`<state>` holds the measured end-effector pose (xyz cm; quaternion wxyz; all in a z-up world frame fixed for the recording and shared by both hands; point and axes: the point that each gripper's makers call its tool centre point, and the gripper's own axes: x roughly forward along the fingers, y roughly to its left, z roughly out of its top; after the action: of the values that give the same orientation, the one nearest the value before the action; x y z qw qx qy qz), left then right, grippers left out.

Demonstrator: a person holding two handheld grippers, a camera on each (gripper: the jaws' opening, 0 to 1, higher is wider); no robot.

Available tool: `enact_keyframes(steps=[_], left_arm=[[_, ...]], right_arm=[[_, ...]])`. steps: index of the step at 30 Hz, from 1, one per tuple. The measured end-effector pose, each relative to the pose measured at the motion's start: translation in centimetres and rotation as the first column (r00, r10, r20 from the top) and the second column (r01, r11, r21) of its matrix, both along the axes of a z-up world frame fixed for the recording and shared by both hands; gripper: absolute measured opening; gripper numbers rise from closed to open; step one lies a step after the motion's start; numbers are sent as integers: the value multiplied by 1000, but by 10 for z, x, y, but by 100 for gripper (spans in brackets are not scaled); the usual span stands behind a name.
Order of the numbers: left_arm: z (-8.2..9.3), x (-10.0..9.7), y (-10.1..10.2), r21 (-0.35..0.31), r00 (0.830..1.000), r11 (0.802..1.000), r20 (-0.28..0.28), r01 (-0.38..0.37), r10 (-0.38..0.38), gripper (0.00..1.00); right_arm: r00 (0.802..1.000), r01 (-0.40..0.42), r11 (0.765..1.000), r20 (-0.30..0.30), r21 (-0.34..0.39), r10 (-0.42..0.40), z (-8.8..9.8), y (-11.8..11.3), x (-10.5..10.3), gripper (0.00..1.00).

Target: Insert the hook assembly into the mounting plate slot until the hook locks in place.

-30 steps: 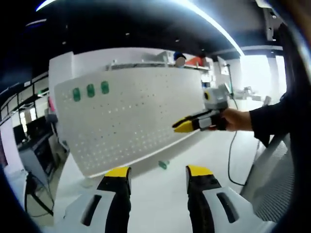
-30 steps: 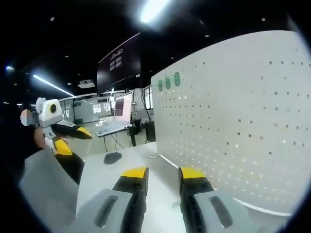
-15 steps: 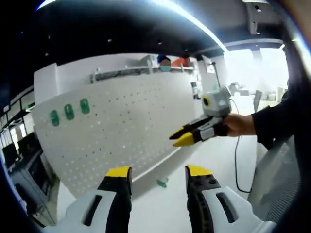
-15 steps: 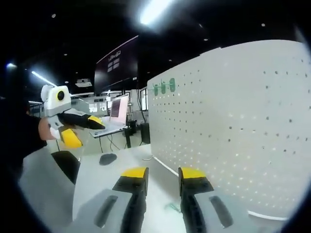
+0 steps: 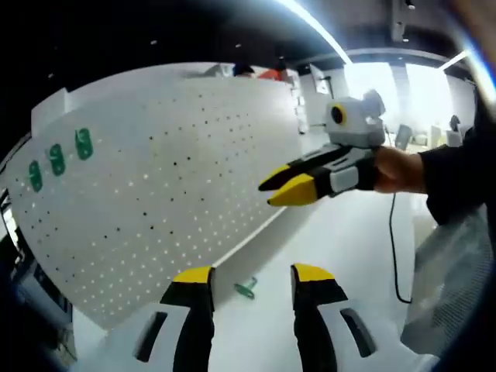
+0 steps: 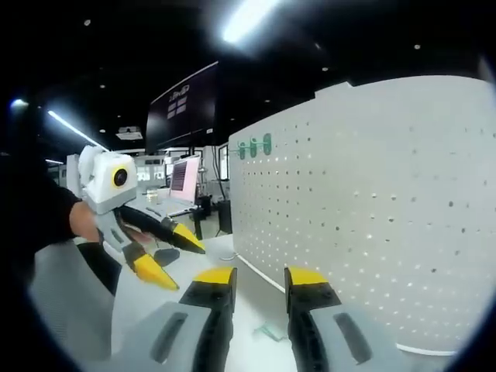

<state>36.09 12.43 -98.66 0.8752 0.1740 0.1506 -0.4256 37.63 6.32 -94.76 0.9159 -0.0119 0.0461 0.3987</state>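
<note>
At the bottom centre of the left gripper view, the left gripper [image 5: 246,273] had its jaws spread around nothing, the green hook assembly [image 5: 245,289] lying on the white table [image 5: 349,232] between them, below the pegboard [image 5: 163,186]. At right centre, the right gripper [image 5: 280,186] stood parted, empty.

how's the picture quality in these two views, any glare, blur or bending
Left gripper view: the pegboard bows outward from fisheye bending, windows at the right glare white, and the other tongs look slightly soft. Right gripper view: dark room, one bright ceiling light, pegboard evenly lit.

Matt white perforated mounting plate [image 5: 170,163]; glossy green plastic hook assembly [image 5: 246,289].
</note>
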Motion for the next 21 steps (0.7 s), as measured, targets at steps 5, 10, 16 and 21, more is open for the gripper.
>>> enact_keyframes(steps=[5, 10, 16, 21], left_arm=[[-15, 15, -11, 5, 999, 1000, -34, -23, 23, 36], [-34, 26, -19, 37, 998, 998, -49, -48, 50, 36], [-58, 36, -26, 81, 995, 993, -40, -84, 88, 34], [-82, 39, -28, 108, 993, 989, -63, -97, 104, 30]], right_arm=[[1000, 4, 1000, 1, -1, -4, 0, -2, 1, 23], [1000, 10, 1000, 3, 3, -10, 1, -5, 3, 23], [1000, 23, 1000, 5, 16, -23, 5, -8, 3, 23], [1000, 29, 999, 1, 22, -29, 3, -11, 5, 23]])
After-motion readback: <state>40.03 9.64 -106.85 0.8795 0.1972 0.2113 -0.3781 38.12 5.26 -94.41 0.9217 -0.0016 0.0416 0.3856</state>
